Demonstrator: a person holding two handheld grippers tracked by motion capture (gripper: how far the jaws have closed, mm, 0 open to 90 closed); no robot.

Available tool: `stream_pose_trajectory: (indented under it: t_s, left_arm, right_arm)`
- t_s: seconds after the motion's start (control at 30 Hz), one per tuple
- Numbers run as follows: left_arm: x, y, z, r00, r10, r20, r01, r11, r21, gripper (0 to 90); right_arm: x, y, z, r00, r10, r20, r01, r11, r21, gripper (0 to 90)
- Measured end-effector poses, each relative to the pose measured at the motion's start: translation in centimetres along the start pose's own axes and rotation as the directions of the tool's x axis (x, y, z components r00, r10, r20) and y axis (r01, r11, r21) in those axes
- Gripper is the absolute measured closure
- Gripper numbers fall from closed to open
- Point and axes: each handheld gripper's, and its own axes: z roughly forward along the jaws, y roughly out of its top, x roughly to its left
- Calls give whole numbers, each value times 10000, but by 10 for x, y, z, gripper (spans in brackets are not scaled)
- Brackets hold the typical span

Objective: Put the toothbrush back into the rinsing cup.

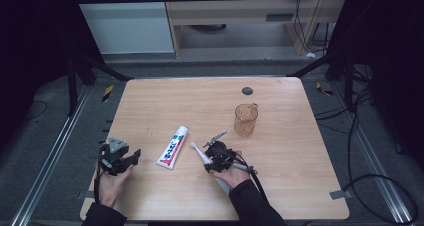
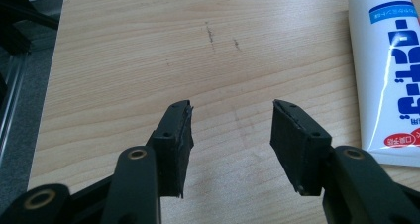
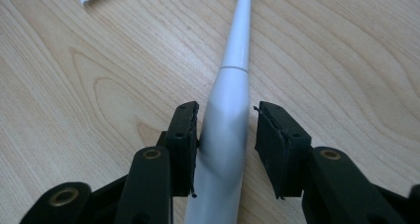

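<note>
Right gripper (image 3: 223, 135) fingers straddled the electric toothbrush (image 3: 225, 135) flat on the tabletop (image 1: 280, 151), unclamped, toothpaste (image 1: 172, 147) at ten o'clock; left gripper (image 2: 230, 135) fingers spread, empty.

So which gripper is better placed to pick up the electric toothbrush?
The right gripper: its jaws already straddle the electric toothbrush handle, one pad touching. The left gripper stands open over bare table beside the toothpaste tube.

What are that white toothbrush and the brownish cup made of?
The toothbrush looks like smooth, glossy white plastic: light gleams along its handle, and a seam rings its neck. The cup seems to be clear amber-tinted plastic or glass, since the table's wood grain shows through it; which one, I cannot tell.
</note>
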Motion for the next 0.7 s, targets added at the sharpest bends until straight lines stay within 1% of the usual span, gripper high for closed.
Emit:
stream_pose_trajectory:
  t_s: [0.1, 0.13, 0.2, 0.23, 0.3, 0.43, 0.47, 0.7]
  left_arm:
    - [0, 0, 0, 10000, -9, 13, 9, 10000, 15, 497]
    - [0, 0, 1, 10000, -8, 15, 8, 10000, 18, 496]
    - [0, 0, 1, 10000, -6, 19, 6, 10000, 18, 496]
    - [0, 0, 1, 10000, -13, 17, 13, 10000, 17, 496]
    - [0, 0, 1, 10000, -17, 19, 17, 10000, 21, 497]
    - [0, 0, 1, 10000, -17, 20, 17, 10000, 30, 497]
    - [0, 0, 1, 10000, -15, 21, 15, 10000, 31, 497]
    - [0, 0, 1, 10000, -32, 37, 31, 10000, 28, 498]
  right_arm:
    - [1, 0, 2, 10000, 25, -8, -25, 9999, 127, 615]
    - [1, 0, 3, 10000, -71, 18, 70, 9999, 146, 617]
    - [2, 1, 4, 10000, 56, 20, -57, 9997, 241, 624]
    - [2, 1, 5, 10000, -29, 20, 29, 9996, 264, 627]
    - [3, 1, 8, 10000, 44, 78, -47, 9993, 368, 635]
    - [3, 2, 9, 10000, -24, 32, 23, 9993, 377, 650]
    - [4, 2, 9, 10000, 82, 29, -83, 9992, 401, 655]
    - [5, 4, 9, 9998, 156, 138, -163, 9985, 516, 665]
